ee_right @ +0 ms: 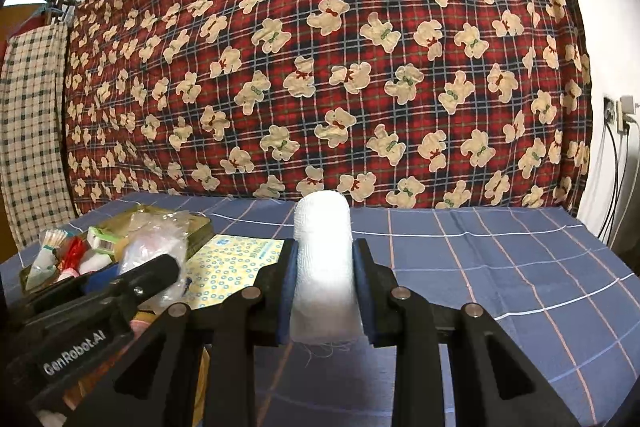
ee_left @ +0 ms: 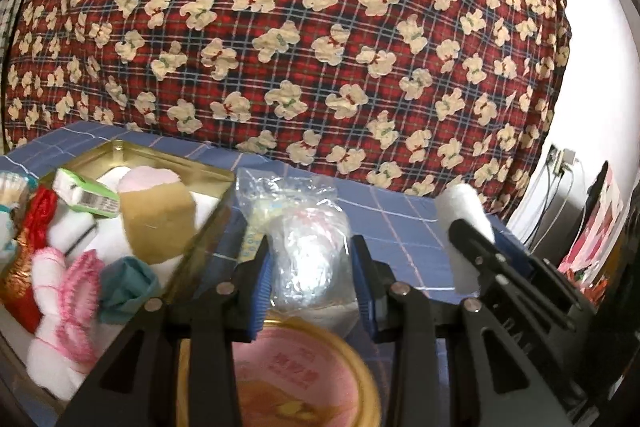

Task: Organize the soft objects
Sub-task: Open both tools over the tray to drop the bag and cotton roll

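The right gripper [ee_right: 324, 283] had its jaws closed on a white gauze roll [ee_right: 323, 259], which stood upright between them above the blue checked table [ee_right: 500, 267]. The left gripper [ee_left: 312, 275] had its jaws nearly closed around a clear plastic bag [ee_left: 308, 239] with something soft and white inside.

Probably both things were going into the gold tin [ee_left: 208, 215] at the left, which was already crowded with a sponge [ee_left: 160, 223], a teal cloth [ee_left: 128, 287] and pink-and-white fluffy pieces [ee_left: 68, 291]. It would be good to bring one thing at a time, lower it into a free corner, and open the jaws only when it rested, because the roll could tip and roll away.

The bag's contents were hard to see through the glare. A round pink lid [ee_left: 296, 375] under the left gripper was blurred and partly covered, and the free space in the tin could not be judged
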`<state>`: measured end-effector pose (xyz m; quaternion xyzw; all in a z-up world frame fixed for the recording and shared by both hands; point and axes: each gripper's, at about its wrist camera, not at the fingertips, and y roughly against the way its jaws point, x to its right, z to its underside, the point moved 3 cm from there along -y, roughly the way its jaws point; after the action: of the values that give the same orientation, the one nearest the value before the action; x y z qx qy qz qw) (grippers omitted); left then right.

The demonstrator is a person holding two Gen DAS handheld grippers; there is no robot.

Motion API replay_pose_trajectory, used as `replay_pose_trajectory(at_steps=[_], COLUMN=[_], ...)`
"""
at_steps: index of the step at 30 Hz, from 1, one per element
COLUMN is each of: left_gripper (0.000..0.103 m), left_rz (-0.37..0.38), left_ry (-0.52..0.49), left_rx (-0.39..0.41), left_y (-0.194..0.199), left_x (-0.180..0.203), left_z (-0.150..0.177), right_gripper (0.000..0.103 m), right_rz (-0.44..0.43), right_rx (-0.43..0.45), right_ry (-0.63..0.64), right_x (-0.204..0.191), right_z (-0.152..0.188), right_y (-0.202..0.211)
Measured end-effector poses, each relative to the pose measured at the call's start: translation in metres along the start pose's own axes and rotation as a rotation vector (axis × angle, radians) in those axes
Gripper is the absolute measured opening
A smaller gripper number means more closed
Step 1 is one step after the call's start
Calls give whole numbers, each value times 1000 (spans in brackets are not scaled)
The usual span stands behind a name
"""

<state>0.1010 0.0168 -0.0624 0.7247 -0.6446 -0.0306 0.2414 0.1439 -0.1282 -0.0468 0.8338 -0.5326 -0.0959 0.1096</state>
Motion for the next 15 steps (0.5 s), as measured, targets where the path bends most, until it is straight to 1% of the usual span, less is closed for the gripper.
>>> replay_pose_trajectory(at_steps=[4, 7, 11, 13, 14, 15], left_gripper=[36, 36, 36, 36, 36, 36], left_rz=[1, -32, -136, -193, -221, -254], left_ry=[-17, -37, -49, -45, -46, -56], left_rx=[-8, 20, 28, 20, 12, -9], left_y=[12, 28, 43, 49, 50, 51], left_x=[-11, -25, -64, -89, -99, -110], left_z=[-8, -22, -41, -48, -50, -51], right_gripper=[30, 30, 30, 30, 30, 30], right_rz=[-60, -139, -287, -339, -373, -395], right_rx=[-46, -60, -124, -154, -180, -209], right_ry=[-68, -94, -90, -83, -73, -62], right_x=[-6, -26, -76, -99, -116, -131], right_z=[-2, -18, -45, -52, -55, -56], right_y=[-5, -6, -18, -23, -29, -35])
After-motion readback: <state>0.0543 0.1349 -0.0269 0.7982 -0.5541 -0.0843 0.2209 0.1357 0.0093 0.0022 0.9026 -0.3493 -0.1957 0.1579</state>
